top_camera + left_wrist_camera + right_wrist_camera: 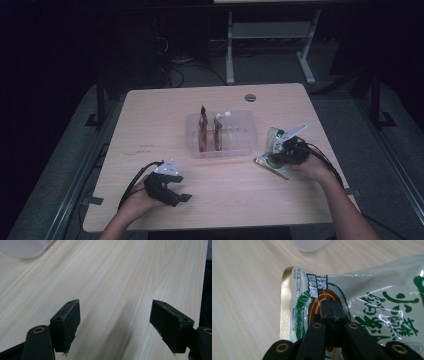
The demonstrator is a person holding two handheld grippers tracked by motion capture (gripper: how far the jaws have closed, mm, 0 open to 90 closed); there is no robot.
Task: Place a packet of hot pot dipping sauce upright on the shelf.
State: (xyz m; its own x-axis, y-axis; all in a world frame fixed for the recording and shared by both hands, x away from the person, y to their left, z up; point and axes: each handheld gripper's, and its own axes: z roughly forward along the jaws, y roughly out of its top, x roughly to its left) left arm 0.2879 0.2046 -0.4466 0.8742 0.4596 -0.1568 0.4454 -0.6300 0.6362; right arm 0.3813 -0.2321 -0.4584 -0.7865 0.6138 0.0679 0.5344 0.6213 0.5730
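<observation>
The right gripper (289,150) is held low over a green-printed packet (362,297), jaws fully closed, pressing on it. The left gripper (170,187) is rested wide open, empty.

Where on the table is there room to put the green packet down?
Bare wood lies left of the clear tray, and in front of it between the left gripper and right gripper. It is crowded at the tray's right, where the green packet sits.

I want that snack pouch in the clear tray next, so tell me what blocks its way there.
Nothing visible: the right gripper is shut on the snack pouch, and bare table separates it from the clear tray.
</observation>
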